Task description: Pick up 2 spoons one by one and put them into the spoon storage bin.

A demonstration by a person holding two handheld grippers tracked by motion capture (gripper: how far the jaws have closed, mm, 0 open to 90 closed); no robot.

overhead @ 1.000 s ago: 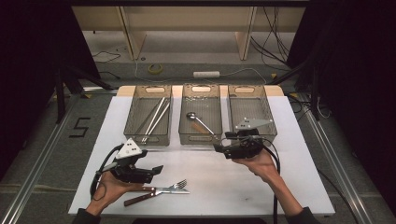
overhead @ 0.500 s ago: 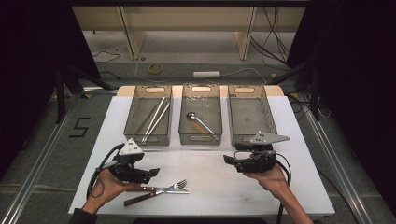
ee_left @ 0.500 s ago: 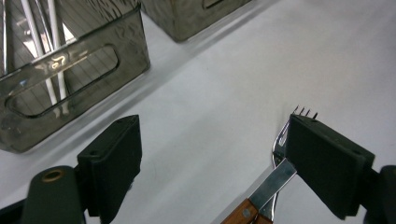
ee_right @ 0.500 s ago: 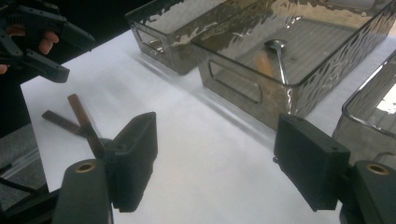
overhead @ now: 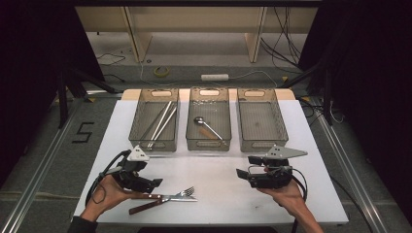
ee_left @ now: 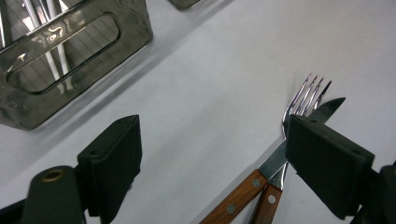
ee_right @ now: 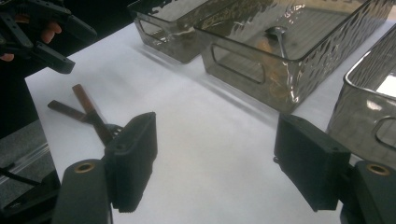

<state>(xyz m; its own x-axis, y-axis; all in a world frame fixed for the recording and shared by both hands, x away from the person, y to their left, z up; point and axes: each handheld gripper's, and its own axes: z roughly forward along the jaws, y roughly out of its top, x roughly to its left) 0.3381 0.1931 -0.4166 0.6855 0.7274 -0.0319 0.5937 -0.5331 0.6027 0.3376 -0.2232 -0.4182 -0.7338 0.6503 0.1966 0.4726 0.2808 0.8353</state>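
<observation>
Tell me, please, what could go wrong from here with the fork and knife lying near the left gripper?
The fork and knife lie crossed, handles touching, so the open left gripper beside them might pinch both at once or nudge one aside. They also lie flat on the white table, so the jaws could slide off the thin metal.

In the left gripper view, the right jaw of the left gripper (ee_left: 212,154) covers the necks of the fork (ee_left: 306,95) and knife (ee_left: 332,105); their wooden handles run off the bottom edge.

Fork (ee_left: 306,95), knife (ee_left: 299,135): shiny metal, riveted wood handles; bins (overhead: 208,141) glossy dimpled plastic.
</observation>
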